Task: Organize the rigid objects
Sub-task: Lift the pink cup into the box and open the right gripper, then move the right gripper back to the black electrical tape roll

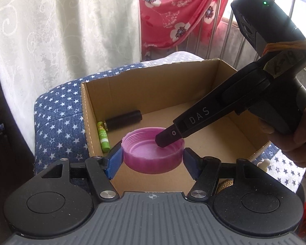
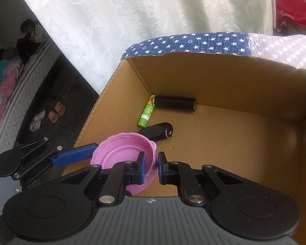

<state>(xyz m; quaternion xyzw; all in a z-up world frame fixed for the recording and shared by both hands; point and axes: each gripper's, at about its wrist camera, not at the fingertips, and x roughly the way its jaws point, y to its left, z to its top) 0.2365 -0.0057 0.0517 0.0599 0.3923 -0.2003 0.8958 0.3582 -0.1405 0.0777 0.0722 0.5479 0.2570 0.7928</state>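
The right wrist view shows a black key fob [image 2: 156, 131] on the floor of the cardboard box [image 2: 224, 77], just behind the pink lid [image 2: 120, 153]; in the left wrist view the lid [image 1: 153, 153] and the right gripper [image 1: 166, 140] hide it. Only the left wrist view shows a hand [image 1: 295, 134] around the right gripper's handle and a red flowered cloth [image 1: 173, 12] far behind the box [image 1: 153, 81]. Both views show a green tube [image 2: 146, 111] and a black cylinder [image 2: 175, 103] in the box's far left corner, touching each other. The left gripper [image 1: 153, 161] stands about half open, its blue pads against the lid's outer sides, so it holds the lid above the near left part of the box. The right gripper [image 2: 152, 163] is nearly closed, with the lid's rim between its pads.
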